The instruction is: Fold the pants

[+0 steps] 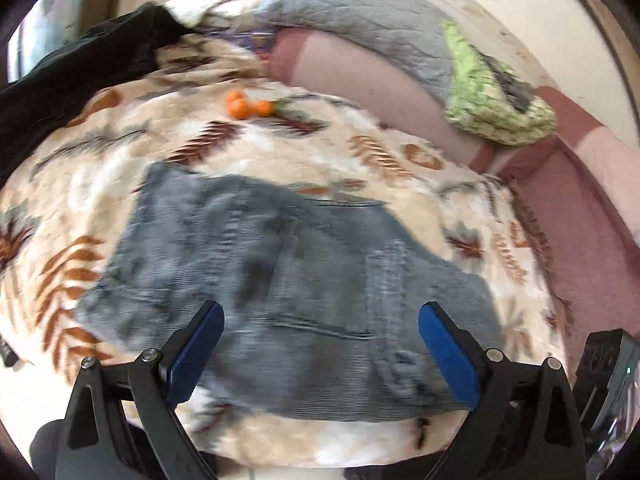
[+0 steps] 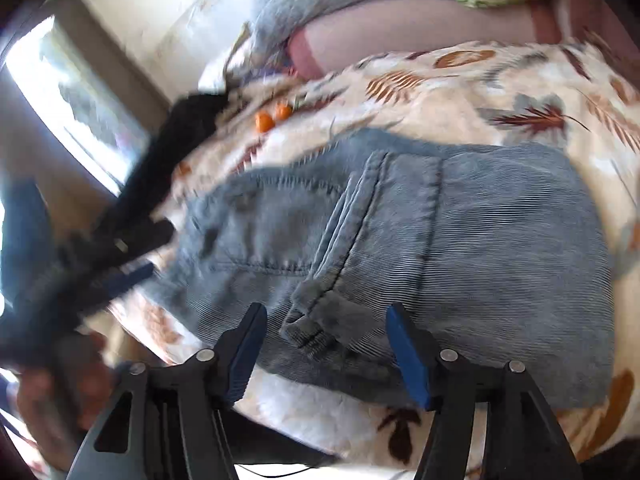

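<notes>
Grey-blue corduroy pants (image 1: 280,280) lie folded in a compact bundle on a leaf-patterned blanket (image 1: 120,184). They also show in the right wrist view (image 2: 480,248), with a pocket seam and a folded waistband corner near me. My left gripper (image 1: 322,354) is open and empty, hovering over the near edge of the pants. My right gripper (image 2: 326,354) is open and empty, just above the waistband corner. The left gripper also shows blurred at the left of the right wrist view (image 2: 120,256).
Small oranges (image 1: 246,106) lie on the blanket beyond the pants. A black garment (image 1: 80,80) is at the far left. A grey quilt (image 1: 360,28), a green cloth (image 1: 492,100) and pink pillows (image 1: 360,80) lie at the back. A window (image 2: 72,112) is at left.
</notes>
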Demonstrator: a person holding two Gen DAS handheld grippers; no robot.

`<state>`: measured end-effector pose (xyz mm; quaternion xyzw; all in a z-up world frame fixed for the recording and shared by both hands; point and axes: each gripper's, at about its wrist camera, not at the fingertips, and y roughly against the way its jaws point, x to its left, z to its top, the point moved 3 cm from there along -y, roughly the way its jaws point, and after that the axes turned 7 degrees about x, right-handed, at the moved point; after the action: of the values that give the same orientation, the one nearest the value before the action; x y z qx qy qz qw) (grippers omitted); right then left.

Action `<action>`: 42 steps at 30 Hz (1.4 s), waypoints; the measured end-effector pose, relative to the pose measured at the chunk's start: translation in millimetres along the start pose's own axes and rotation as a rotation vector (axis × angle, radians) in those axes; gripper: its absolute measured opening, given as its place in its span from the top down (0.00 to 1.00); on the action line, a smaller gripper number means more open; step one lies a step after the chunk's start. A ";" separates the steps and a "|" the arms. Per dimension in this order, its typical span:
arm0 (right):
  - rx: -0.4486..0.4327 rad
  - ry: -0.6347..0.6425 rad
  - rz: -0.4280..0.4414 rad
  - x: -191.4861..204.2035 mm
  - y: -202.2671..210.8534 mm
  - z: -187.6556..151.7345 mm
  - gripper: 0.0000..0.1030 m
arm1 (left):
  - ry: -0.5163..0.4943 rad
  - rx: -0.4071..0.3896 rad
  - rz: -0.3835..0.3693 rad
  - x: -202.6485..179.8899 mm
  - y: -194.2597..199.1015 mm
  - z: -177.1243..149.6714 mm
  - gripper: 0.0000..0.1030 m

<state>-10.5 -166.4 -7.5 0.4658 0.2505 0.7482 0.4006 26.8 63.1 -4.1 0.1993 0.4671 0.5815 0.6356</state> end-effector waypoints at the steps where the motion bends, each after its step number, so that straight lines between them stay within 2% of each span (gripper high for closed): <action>1: -0.037 -0.037 0.014 -9.8 16.0 -0.1 0.35 | -0.026 -0.001 -0.025 -11.9 2.4 -0.9 0.04; 4: -0.104 -0.214 0.096 -60.4 48.6 -1.5 0.30 | -0.106 0.026 -0.093 -52.8 -10.0 -4.7 0.04; 6: -0.061 -0.338 0.132 -91.7 39.2 -7.2 0.30 | -0.131 0.086 -0.119 -69.3 -31.8 -11.0 0.04; 7: 0.019 -0.408 0.121 -110.9 24.0 -13.4 0.29 | -0.143 0.164 -0.107 -74.3 -54.6 -19.1 0.04; 8: 0.072 -0.462 0.164 -124.4 12.4 -19.2 0.30 | -0.162 0.263 -0.029 -74.1 -83.4 -30.1 0.05; 9: 0.046 -0.469 0.208 -129.4 18.1 -17.7 0.31 | -0.170 0.329 0.052 -68.7 -106.2 -40.7 0.08; 11: 0.070 -0.466 0.238 -128.0 32.5 -7.3 0.31 | -0.259 0.254 0.113 -76.6 -102.6 -46.8 0.08; 12: 0.051 -0.445 0.243 -125.2 41.9 1.4 0.31 | -0.267 0.258 0.128 -81.1 -98.4 -47.9 0.08; 13: 0.031 -0.410 0.250 -121.4 51.9 13.3 0.31 | -0.255 0.245 0.104 -85.8 -90.0 -45.4 0.08; 15: 0.010 -0.385 0.270 -121.4 60.8 38.7 0.31 | -0.265 0.167 0.051 -94.8 -71.3 -35.7 0.08; 17: 0.021 -0.389 0.311 -124.2 53.0 62.3 0.31 | -0.294 0.118 0.076 -102.9 -63.4 -29.5 0.07; 19: 0.065 -0.419 0.374 -132.7 23.4 88.8 0.31 | -0.282 0.176 0.072 -100.3 -80.3 -30.3 0.07; 21: 0.146 -0.430 0.369 -144.6 -18.0 104.1 0.31 | -0.258 0.301 0.166 -85.5 -114.5 -38.5 0.07; 22: 0.188 -0.475 0.298 -159.8 -39.7 103.6 0.31 | -0.294 0.262 0.176 -87.4 -117.5 -41.7 0.04; 23: 0.189 -0.513 0.269 -169.2 -51.0 105.0 0.35 | -0.332 0.230 0.205 -93.0 -114.4 -44.4 0.04; 24: 0.167 -0.525 0.293 -170.6 -51.6 105.4 0.35 | -0.340 0.228 0.217 -94.9 -113.5 -46.3 0.04; 28: 0.116 -0.389 0.236 -141.3 -15.9 98.7 0.35 | -0.331 0.224 0.196 -91.0 -110.4 -42.5 0.03; 32: 0.115 -0.408 0.281 -129.1 12.1 55.6 0.32 | -0.331 0.209 0.191 -93.3 -107.3 -39.4 0.03; 34: 0.166 -0.412 0.216 -133.5 1.6 29.8 0.30 | -0.329 0.210 0.189 -93.2 -107.1 -37.0 0.03; 35: 0.183 -0.412 0.219 -139.2 -13.8 25.4 0.31 | -0.333 0.212 0.192 -91.3 -111.9 -45.3 0.03; 36: 0.151 -0.427 0.241 -142.3 -12.5 24.4 0.31 | -0.337 0.216 0.190 -91.8 -111.9 -44.9 0.03; 38: 0.132 -0.466 0.250 -138.6 4.1 28.2 0.31 | -0.325 0.226 0.169 -89.7 -108.0 -42.5 0.03; 40: 0.083 -0.412 0.243 -123.1 25.1 32.0 0.31 | -0.295 0.219 0.158 -85.8 -102.8 -39.4 0.03; 42: 0.082 -0.382 0.275 -111.1 34.8 23.2 0.31 | -0.266 0.201 0.165 -81.1 -96.5 -37.8 0.03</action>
<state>24.9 -278.1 -26.3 0.6445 0.1344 0.6832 0.3159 58.1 -46.4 -69.9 0.3746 0.4166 0.5506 0.6188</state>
